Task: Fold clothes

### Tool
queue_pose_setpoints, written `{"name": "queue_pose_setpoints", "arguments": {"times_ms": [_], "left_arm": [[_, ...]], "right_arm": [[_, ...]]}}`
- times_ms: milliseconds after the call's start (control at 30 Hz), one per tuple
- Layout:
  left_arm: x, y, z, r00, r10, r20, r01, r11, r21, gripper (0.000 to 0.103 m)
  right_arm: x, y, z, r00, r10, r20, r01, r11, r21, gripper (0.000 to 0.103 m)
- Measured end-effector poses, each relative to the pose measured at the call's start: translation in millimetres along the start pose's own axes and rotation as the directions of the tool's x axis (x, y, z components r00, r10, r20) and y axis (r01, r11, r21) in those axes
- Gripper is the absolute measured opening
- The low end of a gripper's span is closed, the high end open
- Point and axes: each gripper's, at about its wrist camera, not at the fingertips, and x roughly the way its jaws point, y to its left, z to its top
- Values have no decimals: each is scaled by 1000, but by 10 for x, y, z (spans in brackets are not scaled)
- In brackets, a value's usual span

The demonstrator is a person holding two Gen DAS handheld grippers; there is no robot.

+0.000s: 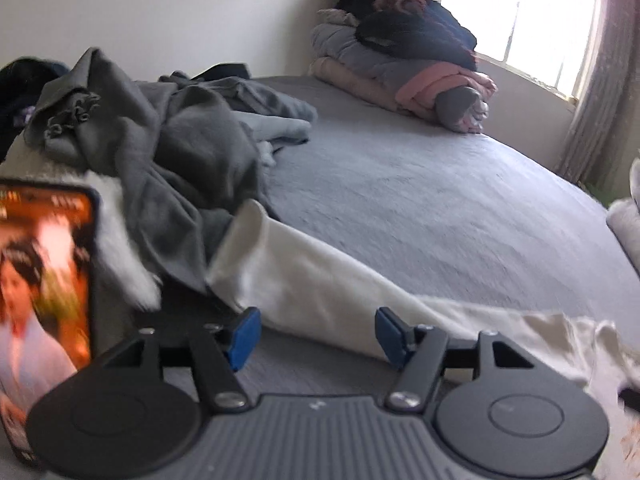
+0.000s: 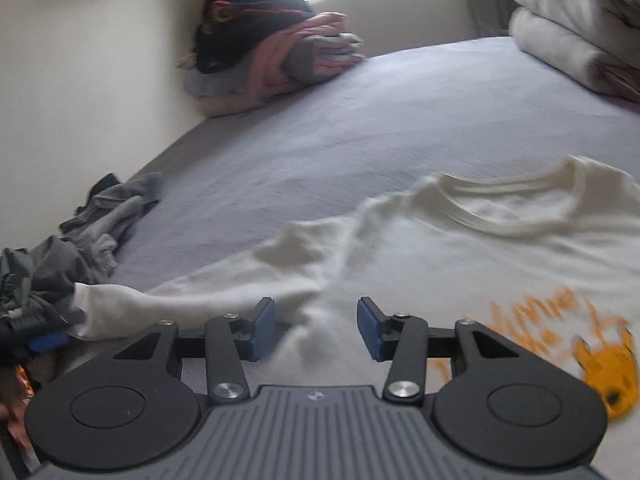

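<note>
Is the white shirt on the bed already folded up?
No, the white shirt lies spread out on the bed, its collar and orange print showing and a sleeve stretched out sideways.

Shirt (image 2: 460, 248): soft cream cloth, matt, orange print.
Bed sheet (image 1: 440, 200): grey cloth, finely textured.
Gripper pads (image 1: 242, 338): blue, matt.
Phone screen (image 1: 40, 280): glossy, lit.
Heaped garments (image 1: 180, 140): grey matt cloth.

Phone screen (image 1: 44, 272): cut off by the left edge, picture smeared.
White shirt (image 2: 460, 248): blurred, orange print (image 2: 568, 344) unreadable, right side cut off.
Grey clothes pile (image 1: 160, 136): partly hides the white sleeve (image 1: 304, 276).
Folded bedding (image 2: 572, 36): cut off at the right edge.
</note>
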Motion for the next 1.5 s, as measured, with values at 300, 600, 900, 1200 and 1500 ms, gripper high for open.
{"name": "queue_pose_setpoints", "arguments": {"times_ms": [300, 600, 900, 1200, 1500], "left_arm": [[290, 139, -209, 999, 33, 21, -26, 968, -251, 64], [414, 312, -272, 990, 3, 140, 50, 926, -374, 64], [434, 390, -326, 981, 69, 184, 34, 863, -504, 38], [192, 293, -270, 958, 182, 221, -59, 881, -469, 5], [148, 311, -333, 958, 260, 120, -184, 880, -438, 4]], "right_arm": [[395, 486, 141, 990, 113, -84, -131, 958, -255, 48], [424, 908, -342, 957, 247, -153, -290, 783, -550, 33], [652, 1147, -482, 971, 180, -158, -237, 642, -729, 33], [775, 1271, -475, 981, 155, -119, -188, 571, -799, 24], [781, 1232, -219, 919, 234, -317, -393, 613, -685, 7]]}}
